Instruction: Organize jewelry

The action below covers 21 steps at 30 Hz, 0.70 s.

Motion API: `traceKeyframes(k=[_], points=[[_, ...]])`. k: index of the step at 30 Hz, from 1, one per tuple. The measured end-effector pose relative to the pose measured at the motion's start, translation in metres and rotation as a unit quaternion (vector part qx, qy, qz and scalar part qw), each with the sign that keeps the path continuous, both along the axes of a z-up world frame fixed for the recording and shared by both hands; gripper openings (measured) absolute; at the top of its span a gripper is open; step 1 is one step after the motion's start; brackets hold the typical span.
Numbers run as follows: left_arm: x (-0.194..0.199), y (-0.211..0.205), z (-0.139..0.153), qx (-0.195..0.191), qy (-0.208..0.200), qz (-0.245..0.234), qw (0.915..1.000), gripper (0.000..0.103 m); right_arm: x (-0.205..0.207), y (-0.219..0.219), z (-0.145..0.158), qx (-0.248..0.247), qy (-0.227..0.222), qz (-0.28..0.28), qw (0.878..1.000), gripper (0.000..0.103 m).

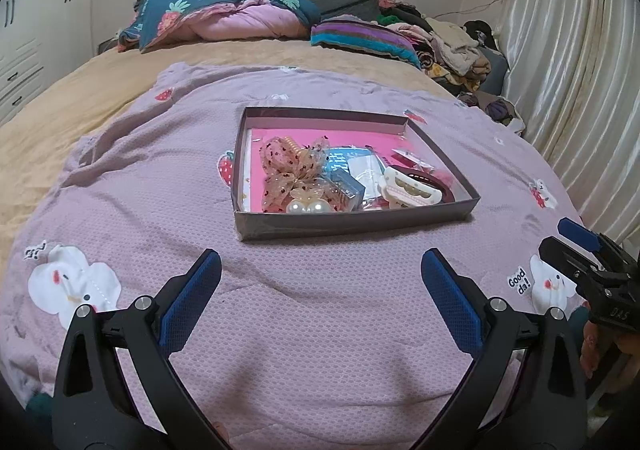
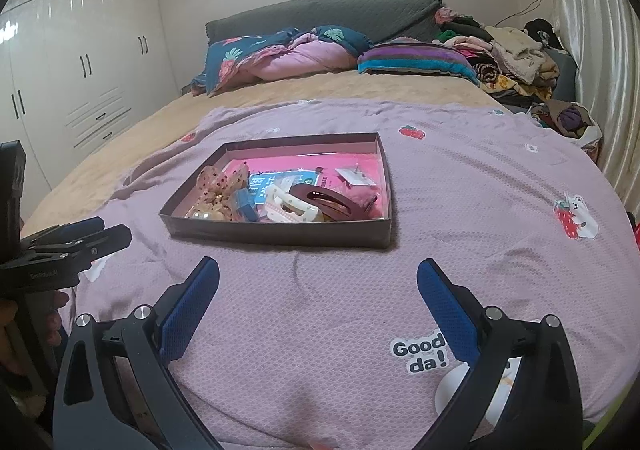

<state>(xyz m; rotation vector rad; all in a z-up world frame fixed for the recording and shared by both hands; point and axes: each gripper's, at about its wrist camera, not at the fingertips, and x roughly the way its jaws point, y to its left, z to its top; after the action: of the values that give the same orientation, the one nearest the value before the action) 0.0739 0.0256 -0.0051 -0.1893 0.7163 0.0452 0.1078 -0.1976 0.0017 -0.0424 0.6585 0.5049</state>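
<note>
Jewelry box (image 1: 352, 220) is sitting on the lilac blanket (image 1: 320, 330) on the bed, hair clips and bow (image 1: 298, 170) lying inside. You're holding both the left gripper (image 1: 320, 270) and right gripper (image 2: 318, 278) just short of it, fingers spread wide, gripping nothing.

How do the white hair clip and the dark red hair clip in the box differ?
The white hair clip is pale with a row of pearl-like beads; the dark red hair clip is plain and glossy. The white one looks shorter, the red one longer. The white one lies left of the red one in the right wrist view. Both lie in the box, neither gripped.
</note>
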Motion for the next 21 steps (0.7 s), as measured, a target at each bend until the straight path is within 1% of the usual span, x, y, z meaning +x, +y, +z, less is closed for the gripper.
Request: traceKeyframes(k=[21], points=[[0.0009, -0.0009, 0.0016, 0.002, 0.003, -0.003, 1.0000, 0.093, 0.0029, 0.0020, -0.0033, -0.002, 0.006, 0.000, 1.000, 0.099]])
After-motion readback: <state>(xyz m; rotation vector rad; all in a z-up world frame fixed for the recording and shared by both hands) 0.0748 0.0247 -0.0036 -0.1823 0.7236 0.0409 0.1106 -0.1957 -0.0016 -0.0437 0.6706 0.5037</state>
